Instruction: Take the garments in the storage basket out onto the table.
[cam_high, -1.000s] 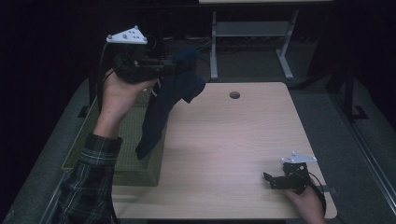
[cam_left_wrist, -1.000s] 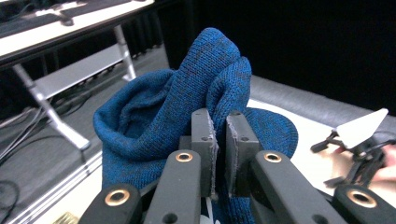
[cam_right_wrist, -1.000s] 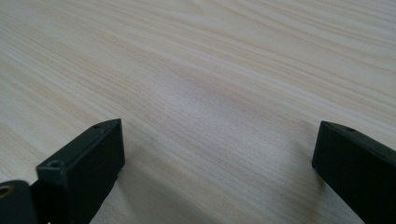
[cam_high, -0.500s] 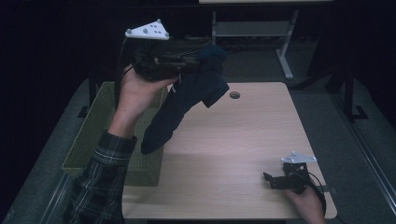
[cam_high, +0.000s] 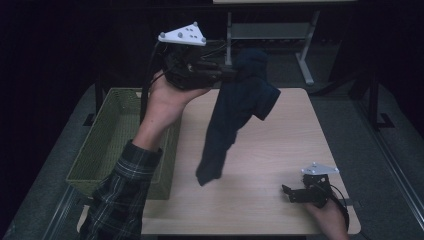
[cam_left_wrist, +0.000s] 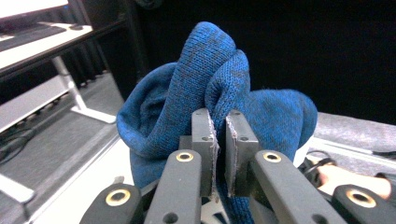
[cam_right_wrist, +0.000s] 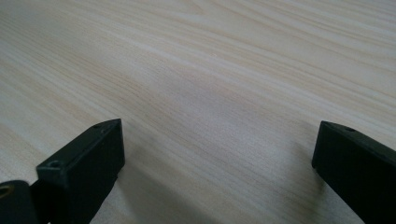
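The left gripper (cam_high: 227, 75) holds the blue knit garment (cam_high: 235, 115) high above the table (cam_high: 280, 150) — jaws clamped on it. The right gripper (cam_high: 287, 192) rests low, jaws wide apart.

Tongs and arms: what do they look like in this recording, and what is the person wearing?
Both tongs are black, each topped with a grey three-cornered plate with small studs. The left tongs trail a black cable and have flat grey pads and brass-coloured pivots. The right tongs are wide black blocks. The left sleeve is dark plaid.
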